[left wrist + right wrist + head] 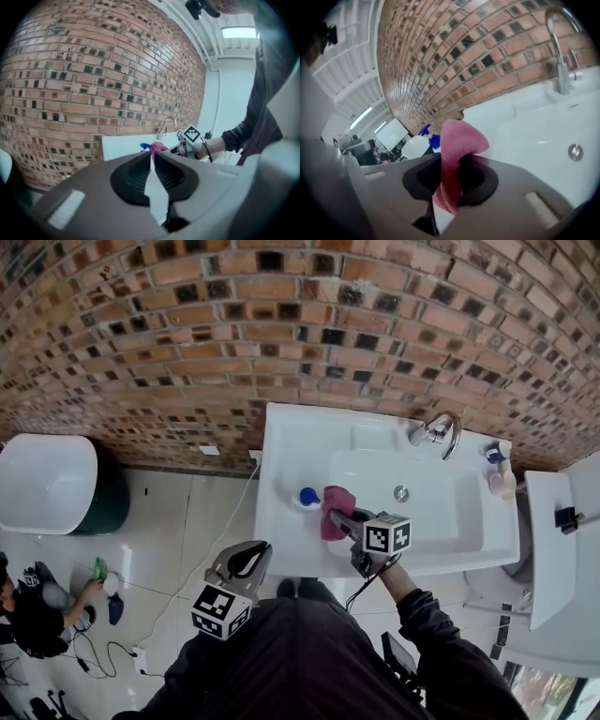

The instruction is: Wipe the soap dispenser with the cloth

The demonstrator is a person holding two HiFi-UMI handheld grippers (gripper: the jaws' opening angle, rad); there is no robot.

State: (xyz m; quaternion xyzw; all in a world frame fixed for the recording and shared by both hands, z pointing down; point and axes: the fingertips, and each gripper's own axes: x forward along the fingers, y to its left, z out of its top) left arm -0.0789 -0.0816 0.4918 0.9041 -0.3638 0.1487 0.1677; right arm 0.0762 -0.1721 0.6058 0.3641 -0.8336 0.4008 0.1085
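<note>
My right gripper (342, 521) has its jaws clamped on the pink cloth (335, 505), whose free end folds up out of the jaws over the sink's (291, 437) left side. The soap dispenser (307, 497), white with a blue pump, stands on the sink's left ledge towards the front edge, just beside the cloth on its left, though I cannot tell if they touch. My left gripper (246, 562) hangs off the sink's front-left corner, over the floor, jaws drawn together on nothing.
</note>
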